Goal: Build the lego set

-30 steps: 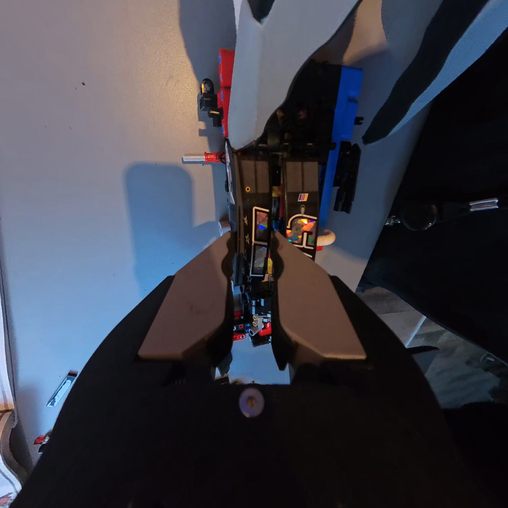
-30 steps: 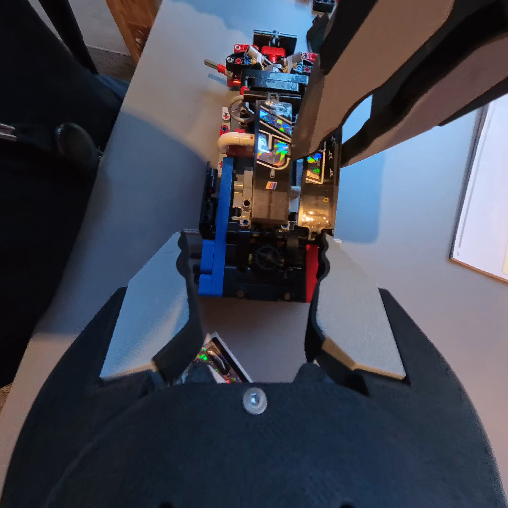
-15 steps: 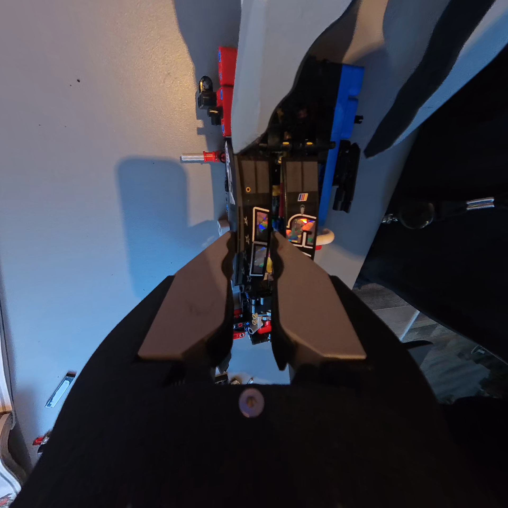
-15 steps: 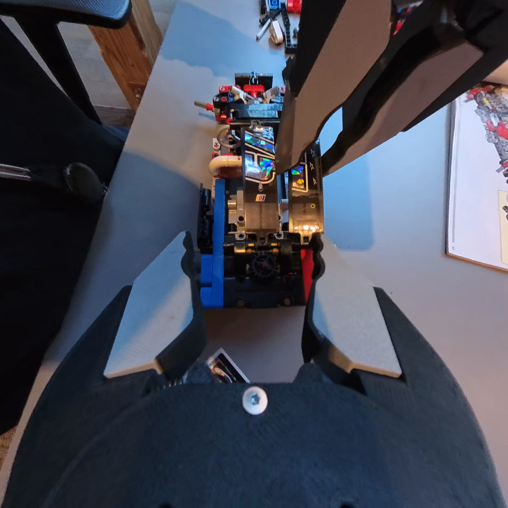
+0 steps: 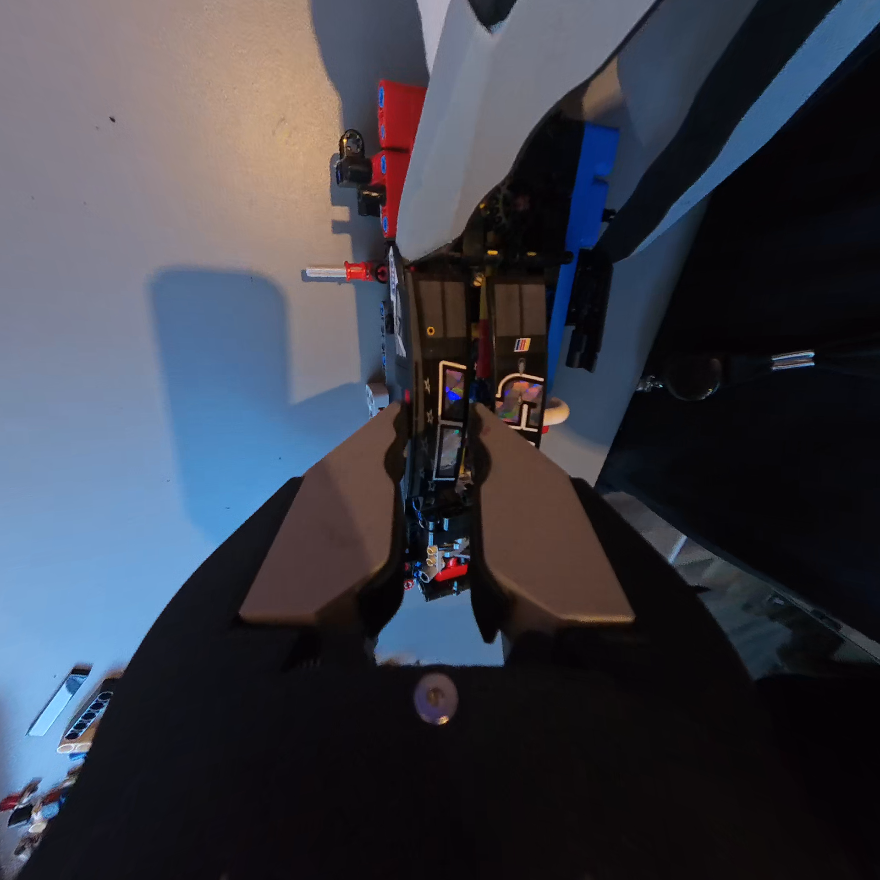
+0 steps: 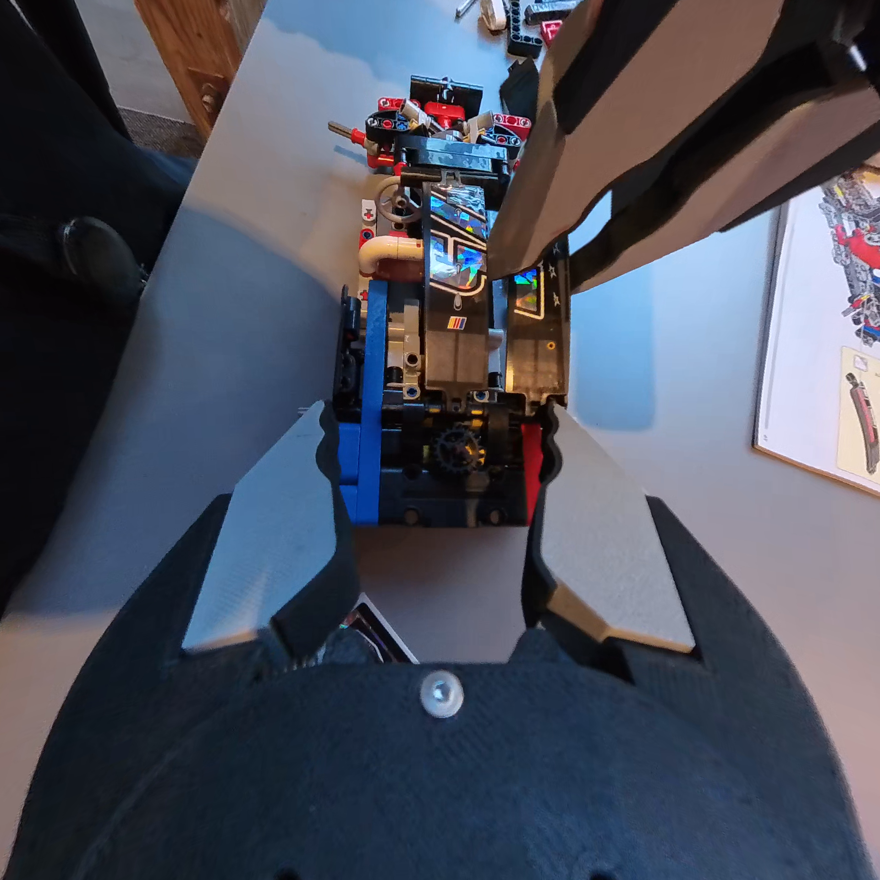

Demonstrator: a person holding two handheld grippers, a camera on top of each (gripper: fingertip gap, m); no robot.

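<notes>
The lego car model (image 6: pixel 452 362) lies lengthwise on the grey table (image 6: pixel 666 524). It has a blue side, a red side and two black top panels with shiny stickers. My right gripper (image 6: pixel 438 419) is shut on the model's rear, one finger on the blue side and one on the red. My left gripper (image 5: pixel 438 419) is shut on the left black panel (image 5: pixel 443 314) near the model's front. In the right wrist view it (image 6: pixel 535 278) comes in from the upper right onto that panel (image 6: pixel 538 343). The right gripper (image 5: pixel 512 247) shows at the top of the left wrist view.
An instruction booklet (image 6: pixel 819 333) lies on the right. Loose parts (image 6: pixel 519 28) lie beyond the model, and more (image 5: pixel 38 800) lie near the left gripper. A sticker sheet (image 6: pixel 371 628) lies under the right gripper. The table edge and a person's dark clothing (image 6: pixel 71 285) are on the left. There is about 6 cm between the tips of the two grippers.
The right gripper's fingers have closed in onto the model's blue and red sides. The right view has tilted, showing more of the far table. The left gripper keeps its hold.
</notes>
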